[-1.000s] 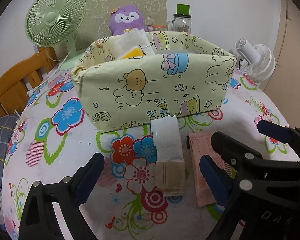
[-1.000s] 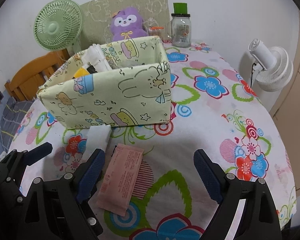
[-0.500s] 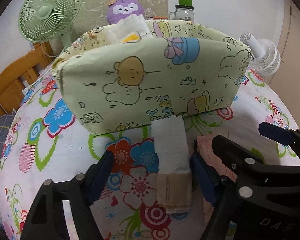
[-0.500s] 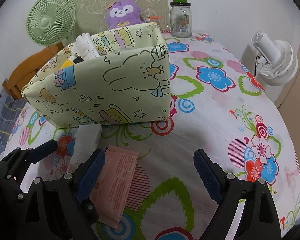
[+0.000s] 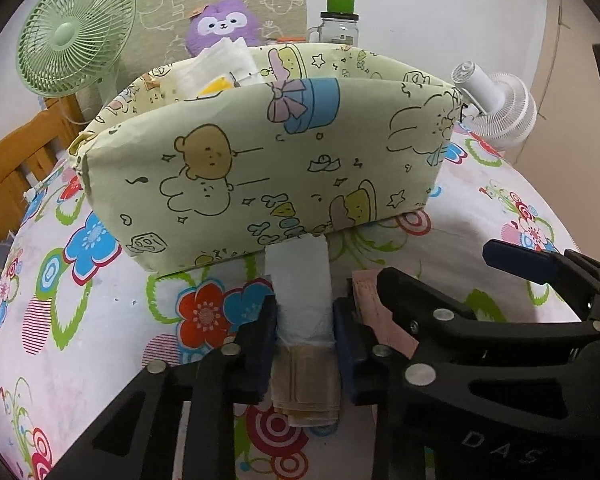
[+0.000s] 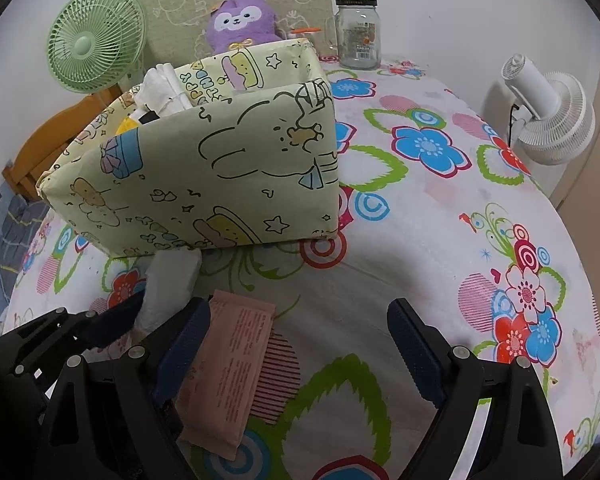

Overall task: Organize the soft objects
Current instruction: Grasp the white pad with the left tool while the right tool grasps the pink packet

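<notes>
A pale green cartoon-print fabric box (image 5: 260, 168) stands on the flowered table and holds white and yellow soft packets (image 5: 216, 72); it also shows in the right wrist view (image 6: 220, 168). My left gripper (image 5: 304, 344) is shut on a white and beige soft packet (image 5: 300, 304) that lies on the table, its far end touching the box's front. A pink packet (image 6: 228, 364) lies flat beside it, under the left finger of my right gripper (image 6: 300, 352), which is open and empty. The white packet also shows in the right wrist view (image 6: 168, 284).
A green fan (image 5: 72, 28), a purple plush (image 5: 224, 24) and a glass jar with a green lid (image 5: 338, 20) stand behind the box. A white fan (image 5: 496, 100) stands at the right edge. A wooden chair (image 5: 16, 152) is at the left.
My left gripper moved forward and closed its fingers on the white and beige packet. My right gripper moved slightly forward and stayed open.
</notes>
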`<state>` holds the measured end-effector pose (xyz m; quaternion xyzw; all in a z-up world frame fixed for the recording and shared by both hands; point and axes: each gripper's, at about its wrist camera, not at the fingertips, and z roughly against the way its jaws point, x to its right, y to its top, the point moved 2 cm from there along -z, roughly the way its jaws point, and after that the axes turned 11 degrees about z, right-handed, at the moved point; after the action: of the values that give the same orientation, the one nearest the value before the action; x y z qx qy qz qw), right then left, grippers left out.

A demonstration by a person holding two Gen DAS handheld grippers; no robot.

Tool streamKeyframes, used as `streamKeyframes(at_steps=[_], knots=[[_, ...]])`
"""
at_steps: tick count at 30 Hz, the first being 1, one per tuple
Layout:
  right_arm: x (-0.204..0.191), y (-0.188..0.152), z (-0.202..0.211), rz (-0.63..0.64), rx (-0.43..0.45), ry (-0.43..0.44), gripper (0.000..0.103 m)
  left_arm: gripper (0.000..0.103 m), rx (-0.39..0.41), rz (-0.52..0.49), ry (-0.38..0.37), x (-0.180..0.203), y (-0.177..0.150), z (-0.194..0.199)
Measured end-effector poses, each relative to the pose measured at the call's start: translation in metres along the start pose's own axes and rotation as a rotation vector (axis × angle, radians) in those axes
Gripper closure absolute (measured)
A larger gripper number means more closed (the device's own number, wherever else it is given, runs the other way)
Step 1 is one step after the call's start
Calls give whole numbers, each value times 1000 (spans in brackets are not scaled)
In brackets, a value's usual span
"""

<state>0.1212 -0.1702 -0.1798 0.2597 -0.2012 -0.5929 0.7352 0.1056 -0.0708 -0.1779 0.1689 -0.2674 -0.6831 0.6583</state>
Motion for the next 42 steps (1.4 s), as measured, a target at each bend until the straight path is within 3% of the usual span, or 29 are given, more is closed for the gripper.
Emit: streamKeyframes(at_steps=[16, 24, 32, 42], knots=[[-25, -4, 1, 38, -16, 2, 12, 77, 18, 32, 50, -29, -14, 18], [-33, -6, -4, 32, -31, -16, 22, 77, 22, 32, 40, -34, -18, 20], [-47, -5, -4, 71, -36, -54, 53, 77, 31, 9, 44, -32, -19, 20], [-49, -5, 4, 72, -28, -39, 59, 77, 29, 20, 46, -31, -18, 22]])
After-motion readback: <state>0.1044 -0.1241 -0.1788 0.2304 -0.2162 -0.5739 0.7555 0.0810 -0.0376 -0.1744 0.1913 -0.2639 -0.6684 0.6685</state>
